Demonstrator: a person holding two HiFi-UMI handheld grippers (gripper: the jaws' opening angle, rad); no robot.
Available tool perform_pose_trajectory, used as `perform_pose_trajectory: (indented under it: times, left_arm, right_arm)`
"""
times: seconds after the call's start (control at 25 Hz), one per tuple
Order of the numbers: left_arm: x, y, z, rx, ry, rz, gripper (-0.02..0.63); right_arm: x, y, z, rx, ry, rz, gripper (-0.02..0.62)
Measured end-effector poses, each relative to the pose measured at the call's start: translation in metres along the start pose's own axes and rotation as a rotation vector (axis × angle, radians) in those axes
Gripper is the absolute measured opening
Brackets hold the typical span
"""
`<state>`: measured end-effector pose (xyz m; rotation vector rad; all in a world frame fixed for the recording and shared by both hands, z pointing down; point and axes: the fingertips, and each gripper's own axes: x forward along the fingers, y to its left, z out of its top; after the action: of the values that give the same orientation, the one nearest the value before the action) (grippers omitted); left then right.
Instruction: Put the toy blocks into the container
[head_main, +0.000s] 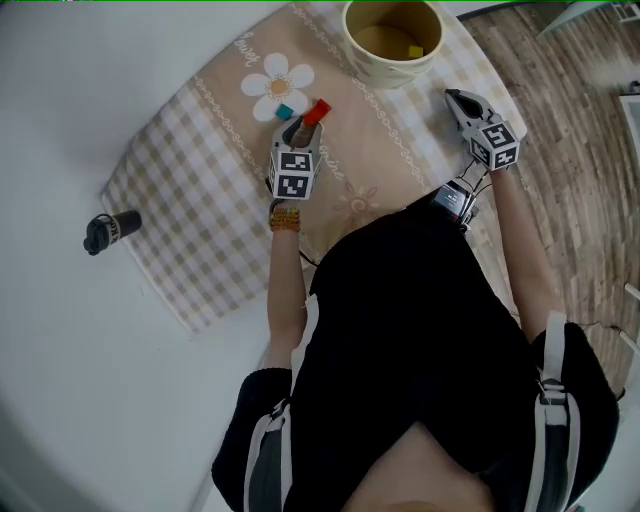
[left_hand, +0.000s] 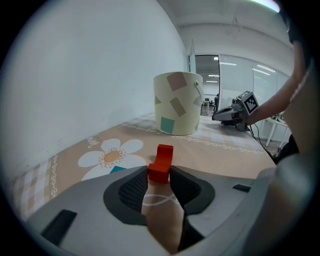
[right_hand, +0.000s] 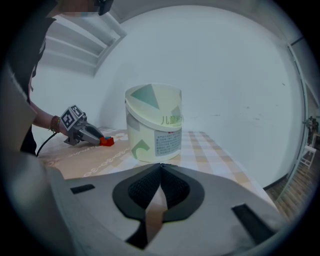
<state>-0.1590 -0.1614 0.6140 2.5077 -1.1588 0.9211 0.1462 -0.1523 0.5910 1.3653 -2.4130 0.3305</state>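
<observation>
My left gripper (head_main: 305, 122) (left_hand: 161, 174) is shut on a red block (head_main: 317, 111) (left_hand: 161, 164), which sticks out forward from between the pads just above the cloth. A teal block (head_main: 285, 110) (left_hand: 117, 169) lies on the daisy print close to the left of that gripper's tips. The cream container (head_main: 392, 40) (left_hand: 177, 103) (right_hand: 152, 122) stands upright at the far end of the cloth, with a yellow block (head_main: 415, 50) inside. My right gripper (head_main: 455, 97) (right_hand: 160, 167) is shut with nothing in it, to the right of the container. The right gripper view shows the red block (right_hand: 106, 141) left of the container.
A checked beige cloth (head_main: 190, 190) covers part of the round white table (head_main: 60, 120). A small black cylinder (head_main: 110, 230) lies on the table left of the cloth. The table edge and wooden floor (head_main: 580, 150) are at the right.
</observation>
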Motion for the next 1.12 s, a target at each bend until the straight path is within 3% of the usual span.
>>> perform_pose_trajectory:
  times: [0.56,0.88,1.12]
  left_arm:
    - [-0.020,-0.015,0.034,0.005,-0.076,-0.016,0.138]
    - [-0.045,-0.038,0.089,0.075,-0.174,-0.052,0.137]
    - [-0.066,-0.050,0.149,0.095,-0.295,-0.072,0.137]
  right_arm:
    - [-0.006,-0.002,0.004,0.034,-0.052,0.013,0.006]
    - [-0.009,-0.003,0.006,0.053,-0.084,0.024,0.006]
    - [-0.012,-0.005,0.008,0.068,-0.103,0.030,0.006]
